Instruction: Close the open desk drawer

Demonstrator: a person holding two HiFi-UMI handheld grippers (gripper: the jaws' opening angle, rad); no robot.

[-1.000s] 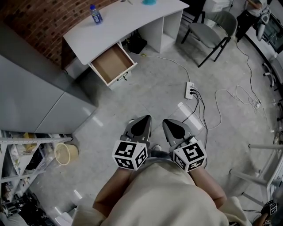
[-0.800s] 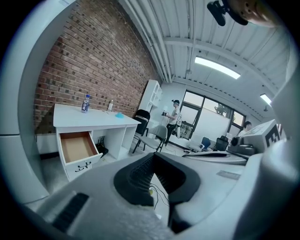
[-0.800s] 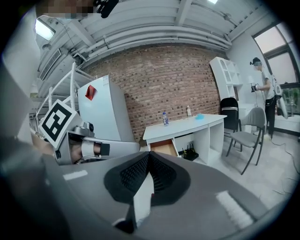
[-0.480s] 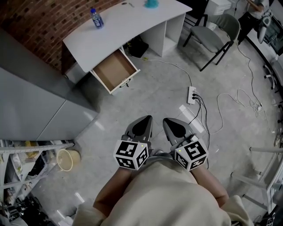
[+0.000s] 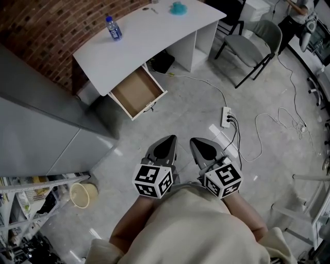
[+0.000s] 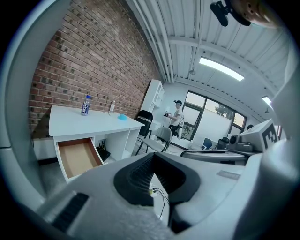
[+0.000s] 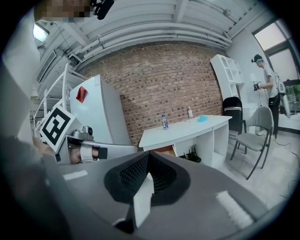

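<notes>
Here, in the head view, a tall grey cabinet (image 5: pixel 36 129) filled the left side of the scene, with a pale woven waste basket (image 5: pixel 82 194) on the floor near its foot. A red-brown brick wall (image 5: pixel 46 26) ran along the far left. Against it stood a white curved-top desk (image 5: pixel 149 36), which carried a clear plastic bottle with a blue cap and label (image 5: pixel 113 28) towards its left end and a small turquoise object (image 5: pixel 178 8) further right.

The white-fronted desk drawer with a brown wooden inside (image 5: pixel 138 92) stood pulled fully out from under the left part of the desk, its front facing the near side. It lay far from both tools, ahead of them and slightly to the left, and nothing touched it.

The left gripper (image 5: pixel 170 139) and the right gripper (image 5: pixel 196 142) were held side by side near the person's body, above the grey floor (image 5: pixel 170 118), and pointed towards the desk. Each one's own view showed its dark padded jaws pressed together with nothing between them.

To the right of the grippers a white power strip (image 5: pixel 226 116) lay on the floor with dark plugs in it and cables trailing off. A grey chair with black legs (image 5: pixel 255 38) stood at the far right, beside the desk's right end.
</notes>
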